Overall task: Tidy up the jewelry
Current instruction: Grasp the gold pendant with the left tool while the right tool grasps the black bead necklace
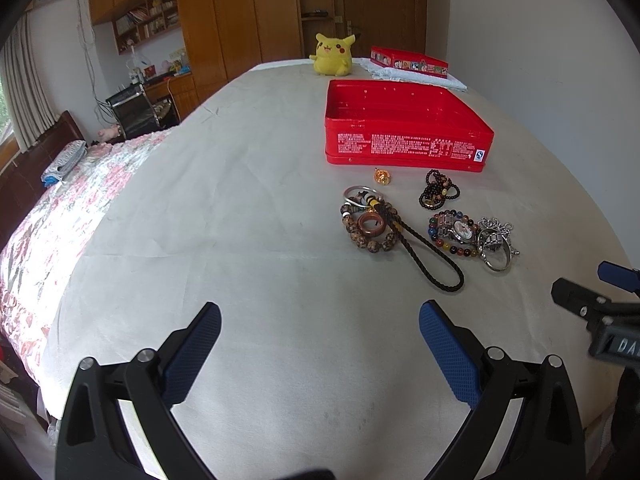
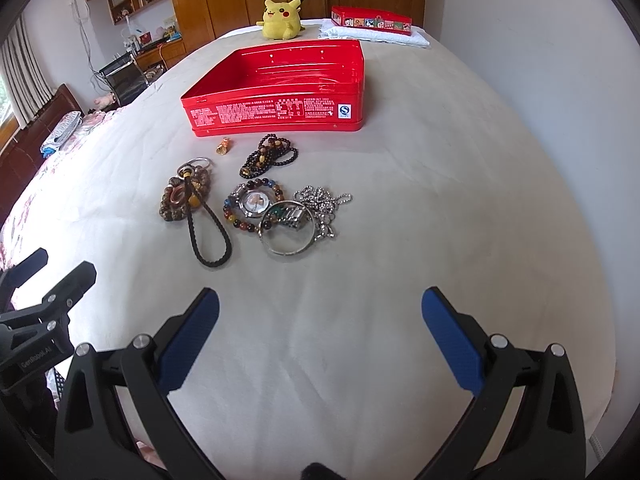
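Observation:
An open red tin box (image 1: 408, 148) (image 2: 276, 114) sits empty on the pale bedsheet. In front of it lies loose jewelry: a small gold charm (image 1: 382, 176) (image 2: 223, 147), a dark bead bracelet (image 1: 439, 191) (image 2: 270, 157), a brown bead bracelet with a black cord loop (image 1: 370, 232) (image 2: 180, 200), a watch with a coloured bead bracelet (image 1: 460, 234) (image 2: 254, 202), a silver bangle (image 1: 495, 249) (image 2: 287, 232) and a silver chain (image 2: 324, 202). My left gripper (image 1: 320, 322) and right gripper (image 2: 320, 308) are open and empty, nearer than the jewelry.
A yellow plush toy (image 1: 333, 54) (image 2: 281, 19) and a second red tin on a folded white cloth (image 1: 408, 62) (image 2: 372, 20) sit at the far end of the bed. A floral quilt (image 1: 60, 216) covers the left side. A wall runs along the right.

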The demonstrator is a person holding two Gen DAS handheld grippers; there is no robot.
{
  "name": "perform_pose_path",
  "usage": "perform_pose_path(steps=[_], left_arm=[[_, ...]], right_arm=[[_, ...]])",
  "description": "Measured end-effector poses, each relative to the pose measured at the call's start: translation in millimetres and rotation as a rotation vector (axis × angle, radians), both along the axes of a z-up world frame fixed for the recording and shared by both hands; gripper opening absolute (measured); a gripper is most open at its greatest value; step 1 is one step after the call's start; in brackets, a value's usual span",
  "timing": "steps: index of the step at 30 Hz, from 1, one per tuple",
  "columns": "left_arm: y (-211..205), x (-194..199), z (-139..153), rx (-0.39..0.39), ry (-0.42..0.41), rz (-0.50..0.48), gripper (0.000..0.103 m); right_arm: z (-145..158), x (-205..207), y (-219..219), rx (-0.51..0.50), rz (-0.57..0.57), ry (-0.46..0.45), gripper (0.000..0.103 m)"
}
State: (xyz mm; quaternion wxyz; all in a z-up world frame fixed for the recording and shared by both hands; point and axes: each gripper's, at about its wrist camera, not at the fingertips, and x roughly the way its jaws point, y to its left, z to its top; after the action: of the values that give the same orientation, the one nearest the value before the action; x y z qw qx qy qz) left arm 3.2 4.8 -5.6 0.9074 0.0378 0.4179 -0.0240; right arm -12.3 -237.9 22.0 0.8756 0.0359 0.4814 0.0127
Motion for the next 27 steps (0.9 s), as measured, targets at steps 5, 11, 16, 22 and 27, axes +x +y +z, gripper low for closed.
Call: perform_pose_path(steps=[5, 11, 16, 22, 27], left_arm=[[16, 10, -2, -0.070, 0.030, -0.022, 0.099], [28, 34, 5, -0.136, 0.067, -0.022, 0.098], [23, 69, 14, -0.138, 0.089, -0.032, 0.091], [17, 129, 8, -0.100, 0.145, -0.011, 0.085], [10, 175, -12, -0.138, 0.231, -0.034, 0.073]], right_arm=[[-1, 19, -15, 0.082, 0.045, 0.053, 0.100], [4, 47, -23, 0.227, 0.127, 0.095, 0.100], [18, 78, -22, 0.249, 0.138, 0.056, 0.100], [5, 137, -19, 0.302, 0.142, 0.149, 0.065], [-22, 173, -6, 0.330, 0.152, 0.248, 0.059]])
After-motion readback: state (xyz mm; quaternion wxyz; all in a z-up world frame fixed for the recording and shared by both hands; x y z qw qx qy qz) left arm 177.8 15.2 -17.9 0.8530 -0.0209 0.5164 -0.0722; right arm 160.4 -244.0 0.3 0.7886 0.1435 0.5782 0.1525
